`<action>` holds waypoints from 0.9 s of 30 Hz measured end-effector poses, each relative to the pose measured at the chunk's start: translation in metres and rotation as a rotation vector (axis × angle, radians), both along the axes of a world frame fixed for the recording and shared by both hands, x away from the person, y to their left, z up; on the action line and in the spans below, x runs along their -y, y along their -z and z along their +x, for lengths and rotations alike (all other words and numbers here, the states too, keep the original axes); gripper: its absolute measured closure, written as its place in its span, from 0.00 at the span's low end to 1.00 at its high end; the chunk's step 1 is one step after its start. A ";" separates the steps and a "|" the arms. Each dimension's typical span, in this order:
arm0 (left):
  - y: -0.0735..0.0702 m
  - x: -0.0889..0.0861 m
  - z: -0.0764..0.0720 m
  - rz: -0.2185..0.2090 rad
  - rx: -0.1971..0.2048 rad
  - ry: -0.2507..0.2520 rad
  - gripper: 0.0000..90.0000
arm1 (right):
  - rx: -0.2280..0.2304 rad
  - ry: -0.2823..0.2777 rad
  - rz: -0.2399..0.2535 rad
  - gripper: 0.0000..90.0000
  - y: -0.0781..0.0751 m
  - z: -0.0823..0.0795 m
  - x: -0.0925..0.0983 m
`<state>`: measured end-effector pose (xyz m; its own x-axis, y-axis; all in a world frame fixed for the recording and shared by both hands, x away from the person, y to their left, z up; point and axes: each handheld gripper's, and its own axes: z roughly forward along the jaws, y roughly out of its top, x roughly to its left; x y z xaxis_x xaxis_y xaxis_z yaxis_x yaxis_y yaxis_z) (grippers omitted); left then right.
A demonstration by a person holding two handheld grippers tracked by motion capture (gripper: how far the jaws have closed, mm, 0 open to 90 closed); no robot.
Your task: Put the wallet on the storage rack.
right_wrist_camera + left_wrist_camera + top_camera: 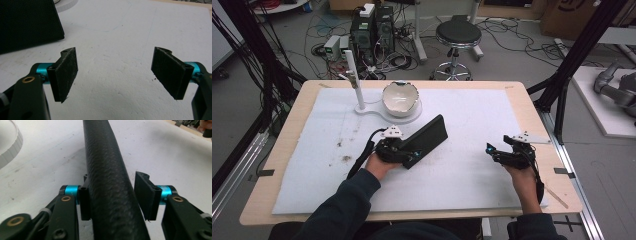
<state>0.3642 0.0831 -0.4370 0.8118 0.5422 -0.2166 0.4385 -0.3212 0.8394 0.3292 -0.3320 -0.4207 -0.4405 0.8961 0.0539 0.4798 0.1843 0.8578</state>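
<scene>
A long black textured case (427,139) lies slanted on the white foam mat (477,112), its near end between the jaws of my left gripper (408,151). In the left gripper view the case (107,170) runs up the middle. One pad (84,202) sits against its side, while the other pad (146,195) stands off it with a gap, so my left gripper (116,193) is open. My right gripper (492,150) rests low over the mat at the right. Its jaws (115,72) are wide apart with nothing between them, and the case (27,22) lies off to its upper left.
A white bowl (400,98) sits on a white base plate (414,116) with an upright white post (354,75), beyond the case. Brown crumbs speckle the mat at the left (344,157). A black stool (457,34) and cables stand past the table's far edge.
</scene>
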 end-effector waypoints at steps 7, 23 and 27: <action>-0.006 -0.014 -0.009 -0.033 0.099 -0.045 0.81 | -0.002 0.003 -0.001 0.24 0.000 -0.001 0.000; -0.085 -0.084 0.003 -0.184 0.259 -0.165 0.81 | -0.006 0.009 0.001 0.24 0.000 -0.001 0.000; -0.106 -0.097 0.011 -0.168 0.282 -0.172 0.81 | -0.002 0.005 -0.002 0.24 0.000 0.000 0.000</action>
